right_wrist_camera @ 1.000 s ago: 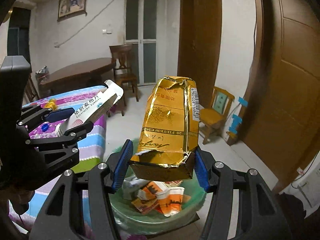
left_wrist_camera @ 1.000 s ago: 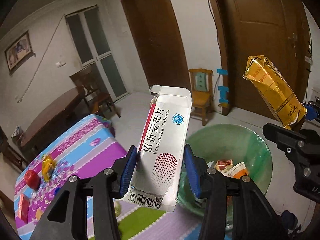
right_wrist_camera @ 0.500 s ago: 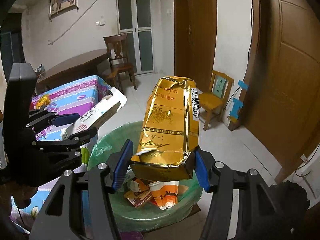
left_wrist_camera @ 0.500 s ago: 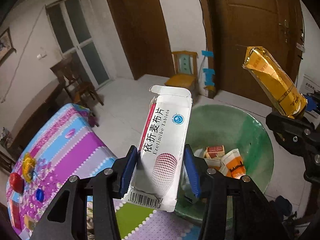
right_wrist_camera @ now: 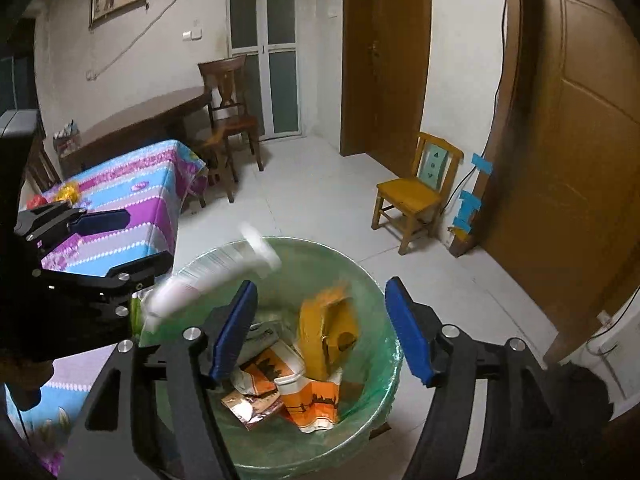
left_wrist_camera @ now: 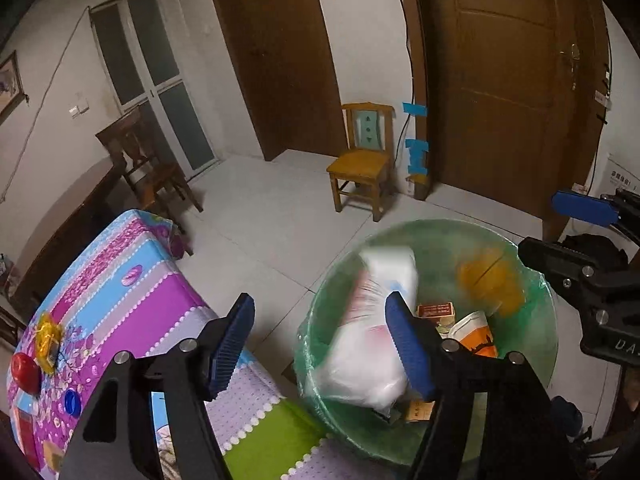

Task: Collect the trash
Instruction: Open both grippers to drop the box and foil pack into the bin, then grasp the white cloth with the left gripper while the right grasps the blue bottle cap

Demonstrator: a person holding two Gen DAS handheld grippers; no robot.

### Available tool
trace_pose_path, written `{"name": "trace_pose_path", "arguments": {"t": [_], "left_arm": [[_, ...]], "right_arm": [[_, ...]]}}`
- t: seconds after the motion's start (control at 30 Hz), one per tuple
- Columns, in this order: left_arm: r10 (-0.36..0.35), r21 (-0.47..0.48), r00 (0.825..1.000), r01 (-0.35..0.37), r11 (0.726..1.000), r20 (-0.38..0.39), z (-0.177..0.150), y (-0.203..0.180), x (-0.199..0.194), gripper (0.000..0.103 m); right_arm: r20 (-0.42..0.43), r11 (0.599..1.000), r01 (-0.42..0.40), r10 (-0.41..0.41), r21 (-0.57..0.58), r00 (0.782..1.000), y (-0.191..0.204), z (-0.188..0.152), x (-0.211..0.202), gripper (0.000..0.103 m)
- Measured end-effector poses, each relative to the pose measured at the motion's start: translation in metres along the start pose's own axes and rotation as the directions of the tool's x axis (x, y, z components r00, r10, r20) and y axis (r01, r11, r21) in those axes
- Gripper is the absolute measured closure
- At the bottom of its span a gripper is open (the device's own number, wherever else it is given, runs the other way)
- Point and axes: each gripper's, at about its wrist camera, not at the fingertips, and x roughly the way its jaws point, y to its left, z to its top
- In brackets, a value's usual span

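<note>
Both grippers hang open over a green-lined trash bin (left_wrist_camera: 536, 384) (right_wrist_camera: 372, 280). My left gripper (left_wrist_camera: 322, 350) is open; the white medicine box (left_wrist_camera: 368, 332) is blurred in mid-fall below it, over the bin's near side, also showing in the right wrist view (right_wrist_camera: 216, 276). My right gripper (right_wrist_camera: 322, 330) is open; the gold cigarette pack (right_wrist_camera: 328, 332) is falling into the bin, seen as a blur in the left wrist view (left_wrist_camera: 488, 280). Orange and white wrappers (right_wrist_camera: 308, 396) lie inside the bin.
A table with a striped purple-blue cloth (left_wrist_camera: 120, 292) (right_wrist_camera: 132, 196) stands left of the bin, carrying a red apple (left_wrist_camera: 25, 372), a yellow wrapper (left_wrist_camera: 48, 340) and small items. A small yellow chair (left_wrist_camera: 360, 160) (right_wrist_camera: 420, 192) stands by the brown doors. White tiled floor surrounds the bin.
Both grippers opened. The white medicine box and the gold cigarette pack left the jaws and are dropping into the bin. Both views tilted further down toward the bin.
</note>
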Motion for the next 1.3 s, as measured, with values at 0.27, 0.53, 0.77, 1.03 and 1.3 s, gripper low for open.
{"name": "trace_pose_path", "arguments": {"t": [0.27, 0.53, 0.77, 1.03, 1.3], "left_arm": [[0.036, -0.012, 0.999, -0.036, 0.999, 0.02, -0.018, -0.001, -0.016, 0.034], [0.06, -0.041, 0.998, -0.059, 0.997, 0.004, -0.046, 0.013, -0.033, 0.033], [0.098, -0.054, 0.995, -0.097, 0.994, 0.017, -0.082, 0.028, -0.066, 0.029], [0.101, -0.094, 0.993, -0.094, 0.991, 0.068, -0.152, 0.063, -0.134, 0.025], [0.169, -0.314, 0.979, -0.125, 0.941, 0.115, -0.241, 0.16, -0.23, 0.025]], "right_arm": [[0.033, 1.0, -0.013, 0.013, 0.006, 0.999, 0.005, -0.009, -0.014, 0.039], [0.098, 0.999, -0.046, 0.044, 0.01, 0.994, 0.021, -0.008, -0.033, 0.039], [0.211, 0.996, -0.091, 0.086, 0.016, 0.974, 0.047, -0.013, -0.063, 0.039], [0.353, 0.985, -0.168, 0.143, 0.039, 0.924, 0.079, -0.032, -0.091, 0.039], [0.318, 0.968, -0.252, 0.238, 0.003, 0.918, 0.116, -0.04, -0.076, 0.039]]}}
